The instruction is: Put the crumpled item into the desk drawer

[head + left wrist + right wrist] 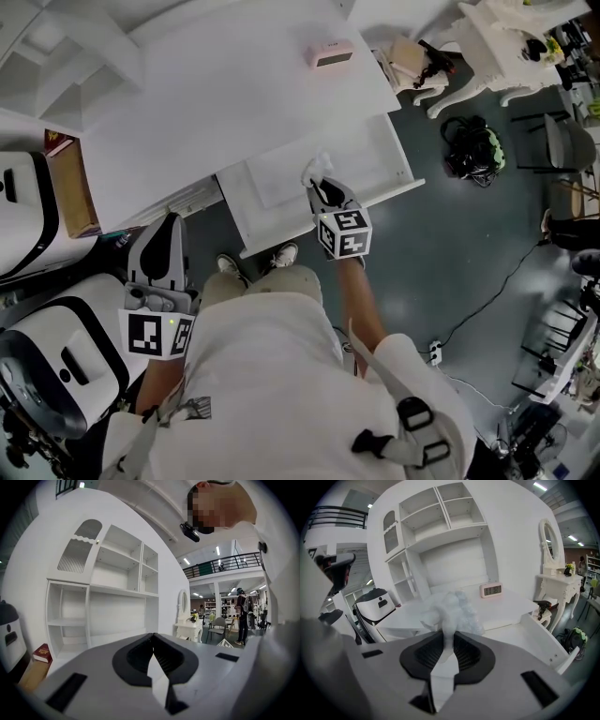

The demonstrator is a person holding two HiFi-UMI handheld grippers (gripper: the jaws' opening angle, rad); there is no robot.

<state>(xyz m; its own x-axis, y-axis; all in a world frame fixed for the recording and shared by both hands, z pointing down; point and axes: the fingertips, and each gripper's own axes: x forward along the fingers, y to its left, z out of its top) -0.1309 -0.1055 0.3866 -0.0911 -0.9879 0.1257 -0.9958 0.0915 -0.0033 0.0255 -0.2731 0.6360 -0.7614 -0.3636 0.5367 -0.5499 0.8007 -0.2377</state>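
Desk [234, 84] sits ahead of the right fingers, with the open drawer [375, 155] directly beneath them. The right gripper [447, 639] has its fingers nearly closed, pinching the crumpled white wad [452, 609], whose bulk sticks out past the tips. The left gripper [152, 644] is closed on nothing. Step looks like placement. Next: lower, then release inside the drawer.

left tool [169, 220], right tool [321, 186]: grey, black | cubes [343, 233]: black-white square markers | shirt [281, 375]: pale

The white desk [234, 94], drawer [370, 155] open, bears a small clock [330, 54].
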